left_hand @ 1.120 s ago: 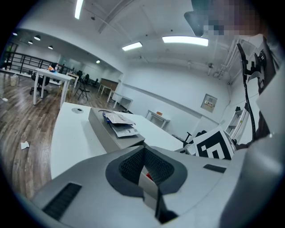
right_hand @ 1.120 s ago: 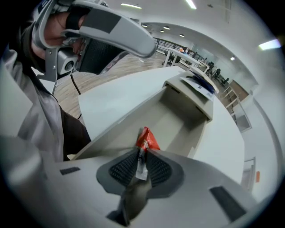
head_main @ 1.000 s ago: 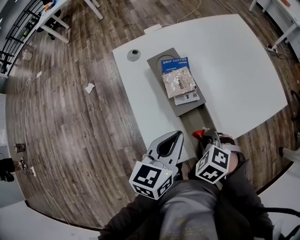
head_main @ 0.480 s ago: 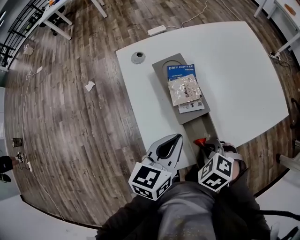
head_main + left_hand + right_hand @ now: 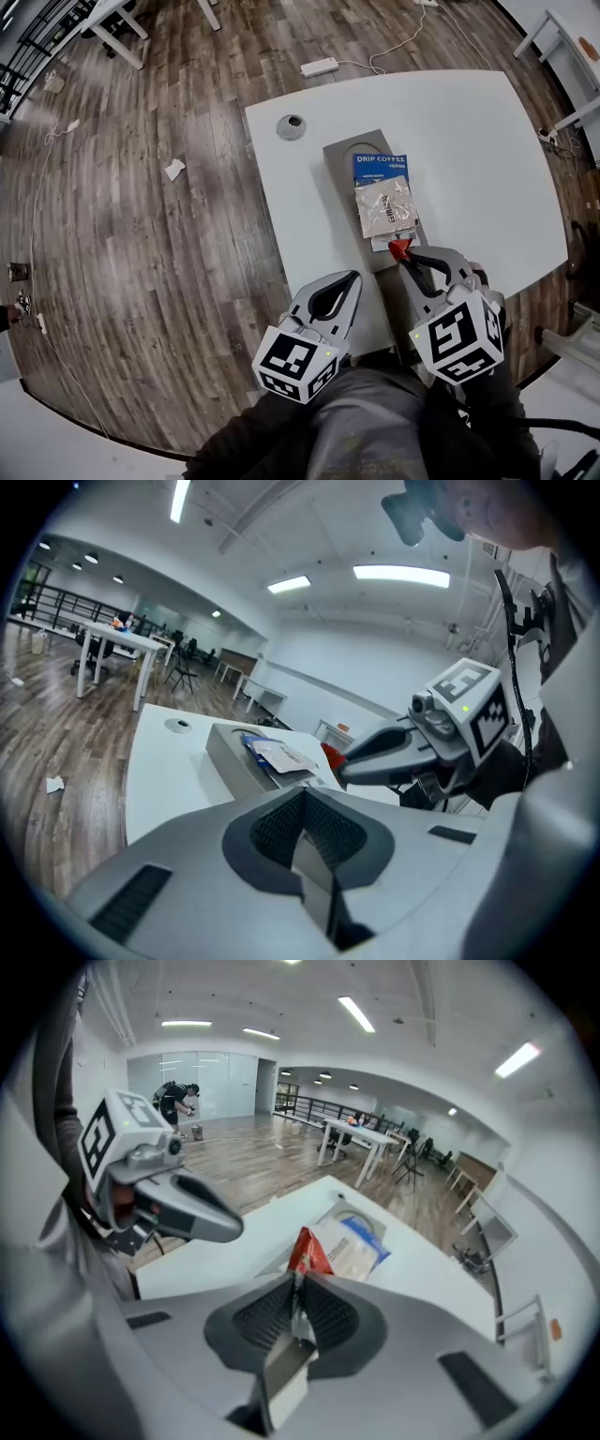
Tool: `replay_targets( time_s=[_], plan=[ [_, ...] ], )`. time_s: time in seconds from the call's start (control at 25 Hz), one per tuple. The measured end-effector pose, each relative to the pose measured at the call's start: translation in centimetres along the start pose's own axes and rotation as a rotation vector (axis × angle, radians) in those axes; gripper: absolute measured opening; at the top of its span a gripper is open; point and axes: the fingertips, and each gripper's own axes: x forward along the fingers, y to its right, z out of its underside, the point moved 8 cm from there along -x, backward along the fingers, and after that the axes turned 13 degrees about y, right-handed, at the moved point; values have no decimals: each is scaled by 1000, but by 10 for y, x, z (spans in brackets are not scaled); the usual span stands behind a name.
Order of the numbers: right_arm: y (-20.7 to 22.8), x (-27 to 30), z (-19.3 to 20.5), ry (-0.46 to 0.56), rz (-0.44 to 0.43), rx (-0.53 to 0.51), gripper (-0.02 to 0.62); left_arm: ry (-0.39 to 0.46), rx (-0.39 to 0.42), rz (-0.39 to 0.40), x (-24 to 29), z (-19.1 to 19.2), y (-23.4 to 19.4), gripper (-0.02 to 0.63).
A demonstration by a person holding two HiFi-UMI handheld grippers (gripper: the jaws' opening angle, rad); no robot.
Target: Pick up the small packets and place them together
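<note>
Altogether four are counted: a blue packet (image 5: 380, 166), a crinkly clear packet (image 5: 384, 206) and a flat white packet (image 5: 378, 243) are stacked on one long grey tray (image 5: 349, 150) on the white table (image 5: 469, 141). A glossy red packet (image 5: 400, 247) is pinched in the right gripper (image 5: 405, 253), whose jaws have just been closing on it. Compared with a second ago, that gripper is raised from the tray's near end to the stack's near edge, while the left gripper (image 5: 352, 277) is kept clenched on nothing at the table's near edge.

Left tool (image 5: 353, 275): pale grey shell, dark ribbed pads (image 5: 274, 829)
Right tool (image 5: 405, 253): same grey, black-and-white marker cube (image 5: 457, 336)
Sleeves (image 5: 246, 448): dark
</note>
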Motion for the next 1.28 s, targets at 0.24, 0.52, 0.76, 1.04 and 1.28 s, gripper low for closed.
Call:
replay_targets(
  time_s=[0.24, 0.52, 0.76, 1.04, 1.28],
  plan=[
    [52, 46, -20, -51, 80, -60, 44, 26, -10, -68, -13, -7, -30, 3],
    [53, 68, -13, -132, 17, -38, 97, 22, -41, -105, -24, -2, -41, 3],
    [54, 66, -16, -110, 18, -17, 170, 27, -42, -101, -25, -2, -40, 3],
    [50, 60, -7, -47, 49, 15, 189, -6, -15, -100, -30, 4, -32, 3],
    [43, 37, 5, 47, 69, 44, 189, -23, 28, -97, -29, 9, -15, 3]
  ],
)
